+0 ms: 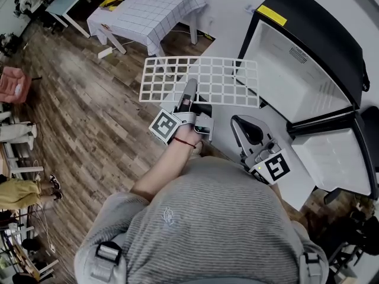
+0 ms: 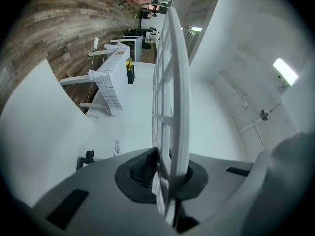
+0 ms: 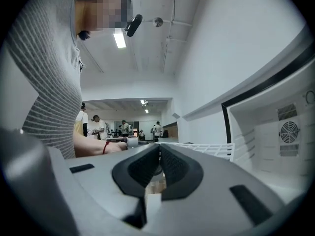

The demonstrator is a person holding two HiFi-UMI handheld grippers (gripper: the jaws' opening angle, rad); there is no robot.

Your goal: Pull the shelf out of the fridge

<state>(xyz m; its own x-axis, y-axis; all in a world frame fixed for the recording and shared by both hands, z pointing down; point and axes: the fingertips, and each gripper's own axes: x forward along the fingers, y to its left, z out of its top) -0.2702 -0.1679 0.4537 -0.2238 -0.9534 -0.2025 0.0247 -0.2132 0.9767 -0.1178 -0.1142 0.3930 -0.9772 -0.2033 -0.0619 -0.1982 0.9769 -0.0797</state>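
Observation:
The white wire shelf (image 1: 201,80) hangs flat in the air, left of the open fridge (image 1: 308,70) and clear of it. My left gripper (image 1: 188,94) is shut on its near edge. In the left gripper view the shelf (image 2: 178,82) runs edge-on up from the black pads (image 2: 142,168) that pinch it. My right gripper (image 1: 241,128) sits lower right, in front of the fridge, shut with nothing in it. In the right gripper view its pads (image 3: 172,166) meet, with the shelf (image 3: 206,147) and the fridge's white inside (image 3: 275,141) beyond.
The fridge door (image 1: 337,158) stands open at the right. A table with a checked white cloth (image 1: 148,7) stands at the back, on a wooden floor (image 1: 77,99). Several people stand far off in the room (image 3: 123,129).

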